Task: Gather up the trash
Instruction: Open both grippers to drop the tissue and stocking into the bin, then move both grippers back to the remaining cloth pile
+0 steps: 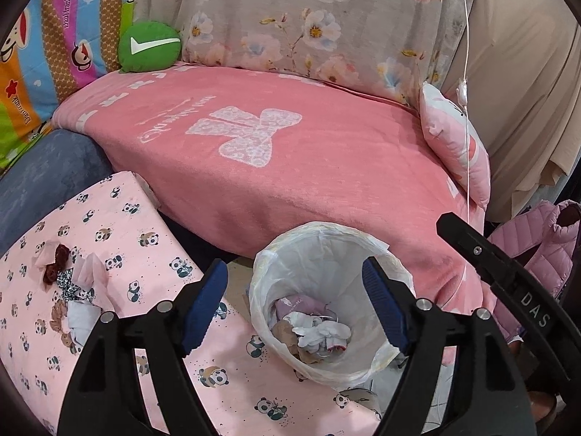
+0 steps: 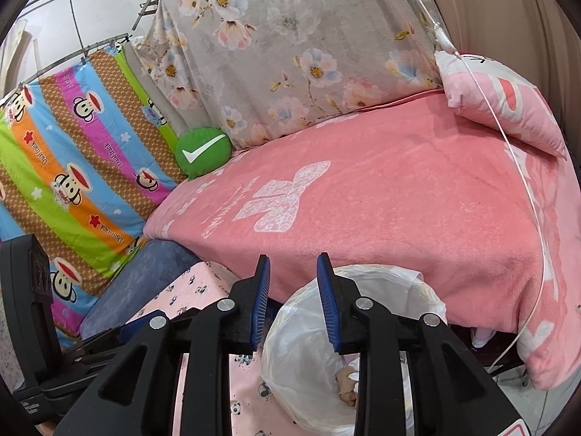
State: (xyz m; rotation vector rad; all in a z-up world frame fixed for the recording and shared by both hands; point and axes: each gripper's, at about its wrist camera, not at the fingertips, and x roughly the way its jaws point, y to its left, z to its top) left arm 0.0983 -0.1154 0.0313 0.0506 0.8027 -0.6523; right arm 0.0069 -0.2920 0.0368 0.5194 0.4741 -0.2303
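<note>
Left wrist view, far left: a striped cartoon sheet (image 1: 47, 54) hangs behind a blue cushion (image 1: 47, 174). Below it lies a pink panda-print cloth (image 1: 145, 218). On that cloth, near its left edge, sits a small pile of trash (image 1: 69, 287): crumpled pink and white tissue with a dark brown clump on top. This pile lies well apart from the bin.

A round green cushion with a white tick (image 1: 149, 47) rests at the back corner of a pink blanket (image 1: 290, 167), with a grey floral sheet (image 1: 308, 18) hung behind.

The left gripper (image 1: 296, 309) stands wide open over the mouth of the bin (image 1: 385, 250). Nothing is between its blue pads (image 1: 203, 309), which touch nothing. The bin is lined with a white plastic bag and stands just beside the panda cloth, in front of the blanket's edge. Crumpled paper and wrappers (image 1: 316, 330) lie at its bottom.

To the right, a small pink pillow (image 1: 457, 149) leans at the blanket's end, crossed by a thin white cord (image 1: 468, 72). A pink quilted jacket (image 1: 544, 239) lies at the far right.

Right wrist view: the right gripper (image 2: 293, 305) is partly open, its jaws parted by a narrow gap with nothing gripped. It sits above the near rim of the bin (image 2: 399, 283).
</note>
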